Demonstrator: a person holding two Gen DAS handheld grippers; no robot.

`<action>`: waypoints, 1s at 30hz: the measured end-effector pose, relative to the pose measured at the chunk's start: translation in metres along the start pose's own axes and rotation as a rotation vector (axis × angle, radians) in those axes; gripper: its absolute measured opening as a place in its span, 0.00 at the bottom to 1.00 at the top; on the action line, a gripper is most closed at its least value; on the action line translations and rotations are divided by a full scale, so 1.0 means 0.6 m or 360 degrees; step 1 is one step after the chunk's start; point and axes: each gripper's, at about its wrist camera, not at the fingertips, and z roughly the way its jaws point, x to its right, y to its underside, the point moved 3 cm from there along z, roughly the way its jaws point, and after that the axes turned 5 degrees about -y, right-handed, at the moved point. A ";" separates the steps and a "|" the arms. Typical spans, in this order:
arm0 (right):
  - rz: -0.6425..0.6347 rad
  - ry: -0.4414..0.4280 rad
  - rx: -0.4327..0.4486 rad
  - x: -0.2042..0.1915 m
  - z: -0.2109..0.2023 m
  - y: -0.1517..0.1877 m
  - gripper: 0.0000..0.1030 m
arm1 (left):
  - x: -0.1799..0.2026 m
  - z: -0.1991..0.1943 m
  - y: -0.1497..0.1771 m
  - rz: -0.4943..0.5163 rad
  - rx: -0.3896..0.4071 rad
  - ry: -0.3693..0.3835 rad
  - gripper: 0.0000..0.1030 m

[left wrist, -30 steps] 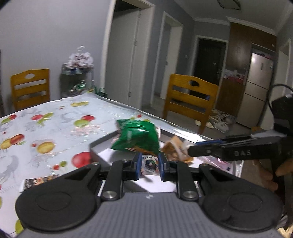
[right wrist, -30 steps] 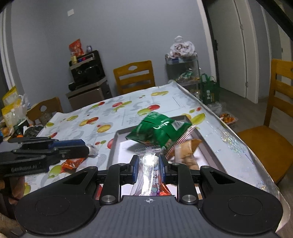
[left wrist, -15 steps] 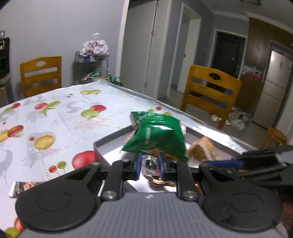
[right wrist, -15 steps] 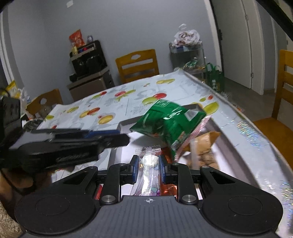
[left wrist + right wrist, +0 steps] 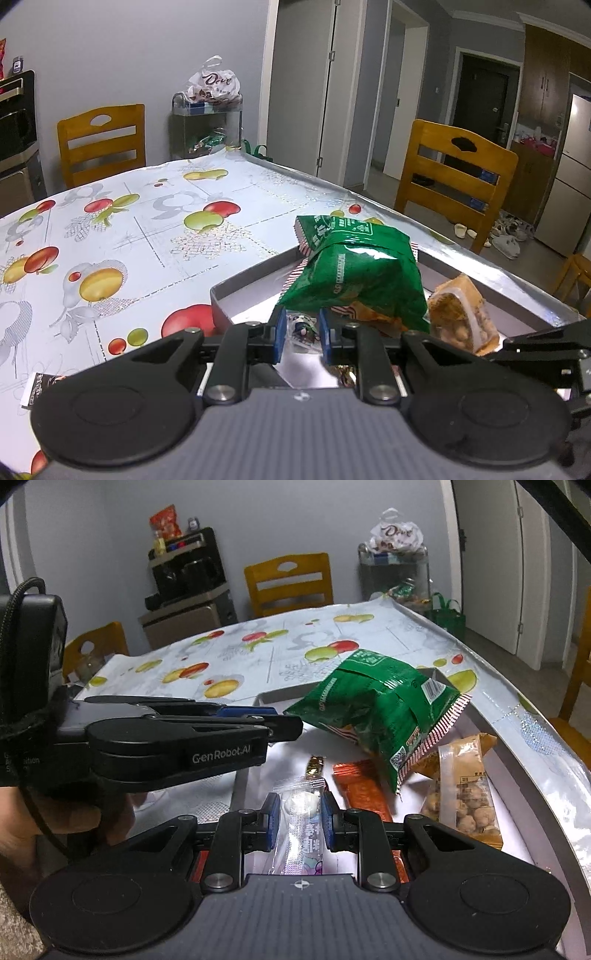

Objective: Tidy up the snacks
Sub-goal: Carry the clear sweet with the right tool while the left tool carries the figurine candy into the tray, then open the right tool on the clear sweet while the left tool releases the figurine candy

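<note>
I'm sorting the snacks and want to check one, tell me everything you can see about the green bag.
The green bag is a puffy, glossy foil-look snack bag with white print, a barcode and red-and-white striped sealed ends. It looks unopened and lies tilted in the grey tray, propped on an orange packet beneath it, with a tan nut pack beside it. Neither gripper holds it.

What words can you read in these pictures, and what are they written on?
"GenRobot.AI": on the side of the left gripper.
"Dove": on the white plastic bag on the metal rack by the wall.
Green snack bag: has print and a barcode, too small to read.
Nut packet: label too small to read.
Clear packet in the right gripper: print too blurred to read.
</note>
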 end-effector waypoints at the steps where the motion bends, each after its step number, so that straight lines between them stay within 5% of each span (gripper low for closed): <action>1: -0.0001 0.0002 0.0000 0.000 0.001 0.000 0.25 | 0.000 0.002 0.000 0.0000 0.0000 -0.0002 0.16; 30: 0.0015 0.0036 0.0007 0.001 0.005 -0.002 0.26 | -0.002 0.014 -0.003 -0.0011 -0.0016 -0.0009 0.16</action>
